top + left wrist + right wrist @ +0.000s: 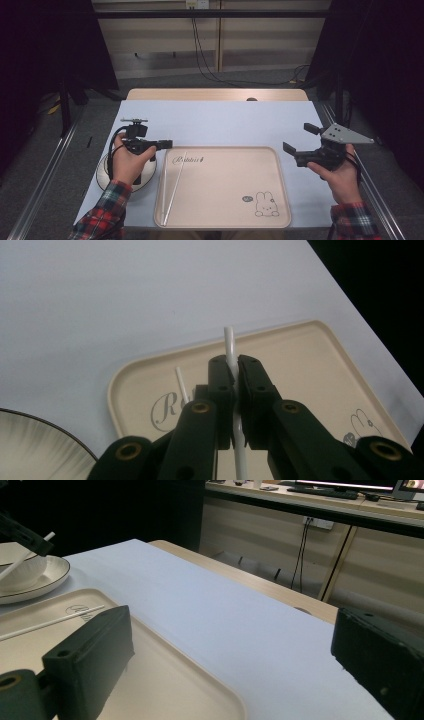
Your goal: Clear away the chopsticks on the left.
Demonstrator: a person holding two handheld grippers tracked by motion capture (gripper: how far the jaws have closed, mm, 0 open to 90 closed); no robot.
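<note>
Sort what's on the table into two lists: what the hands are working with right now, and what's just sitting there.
In use:
- white chopstick, clamped in the left gripper
- second white chopstick, lying in the tray
- beige tray
- right gripper, jaws open, holding nothing

Just sitting there:
- white bowl on its plate, left of the tray
- pale blue table cover

The counter [220, 94] was wooden, and a pale blue cloth [225, 122] covered nearly all of it, leaving a bare strip along the far edge. A beige tray [225, 187] lay on the cloth near the front, with script lettering at its far left corner and a rabbit drawing at its near right. A white bowl [102, 175] sat just left of the tray.
</note>
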